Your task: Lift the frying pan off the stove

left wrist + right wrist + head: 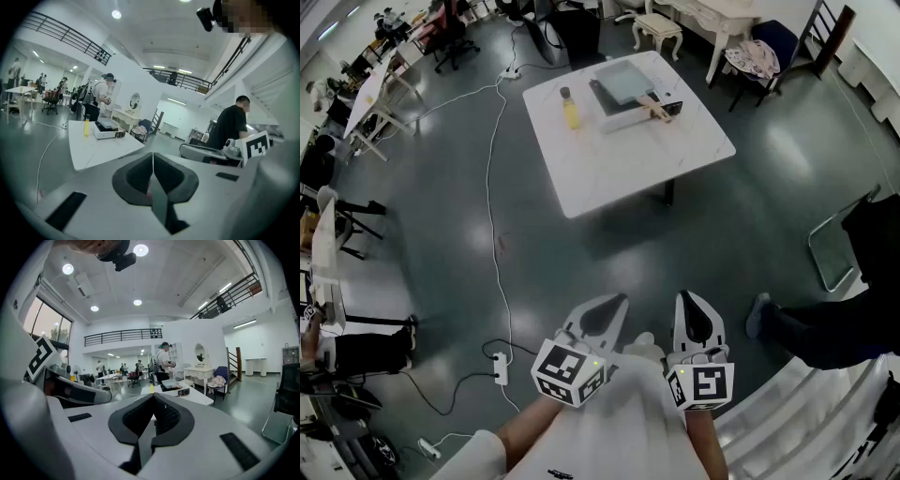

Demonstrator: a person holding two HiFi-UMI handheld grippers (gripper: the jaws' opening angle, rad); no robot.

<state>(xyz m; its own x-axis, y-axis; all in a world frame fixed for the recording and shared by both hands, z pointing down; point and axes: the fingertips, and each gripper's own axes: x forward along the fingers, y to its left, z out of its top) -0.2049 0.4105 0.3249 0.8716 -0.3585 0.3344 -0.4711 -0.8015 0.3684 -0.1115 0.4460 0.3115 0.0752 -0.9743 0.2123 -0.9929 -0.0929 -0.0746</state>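
A square grey frying pan [624, 80] with a wooden handle [658, 109] rests on a white portable stove [636, 109] on the white table [619, 164] far ahead. The stove with the pan [106, 125] shows small in the left gripper view and small in the right gripper view [171, 385]. My left gripper [617, 302] and right gripper [688, 299] are held close to my body, far short of the table. Both are shut with nothing between their pads.
A yellow bottle [571, 111] stands on the table left of the stove. A white cable [494, 187] runs across the dark floor to a power strip [500, 367]. A folding chair [839, 246] is at the right. A person [103, 93] stands beyond the table. Desks and chairs line the left side.
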